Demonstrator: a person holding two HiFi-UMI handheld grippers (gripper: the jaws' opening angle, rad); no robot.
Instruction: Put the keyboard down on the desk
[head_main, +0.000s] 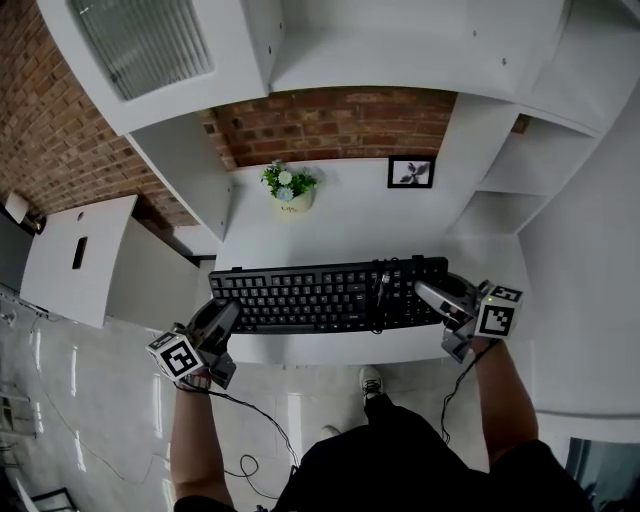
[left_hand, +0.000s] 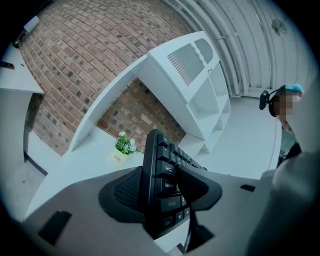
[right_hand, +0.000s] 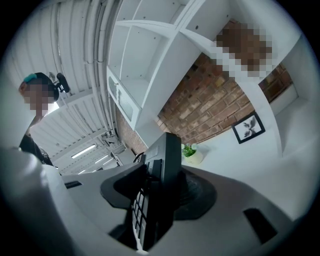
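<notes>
We read the long black plastic keyboard (head_main: 330, 295) as held at both short ends, spanning the space between the two grippers. The left gripper (head_main: 222, 320) is clamped on its left end and the right gripper (head_main: 442, 298) on its right end. It sits over the near strip of the white desk (head_main: 340, 220), just ahead of both grippers. We can't tell if its underside touches the desktop yet.

Step in hand, our judgement: carry done or nearly done, set-down not finished. The next move calls for lowering both ends evenly and keeping the board level until it lies flat. Then both sets of jaws open and draw back off the ends.

The head view alone gives the full layout: the whole keyboard, both grippers and the black cable (head_main: 381, 290) draped over the keys near the right gripper. Well beyond the jaws are the small potted plant in a pale pot (head_main: 289, 190) and the black-framed picture (head_main: 411, 172).

The left gripper view shows what the head view can't: its textured pads (left_hand: 125, 192) pressing the keyboard's end (left_hand: 162, 185), one on the key side and one on the underside. The right gripper view shows the same grip, pads (right_hand: 200, 192) on the other end (right_hand: 165, 170).
</notes>
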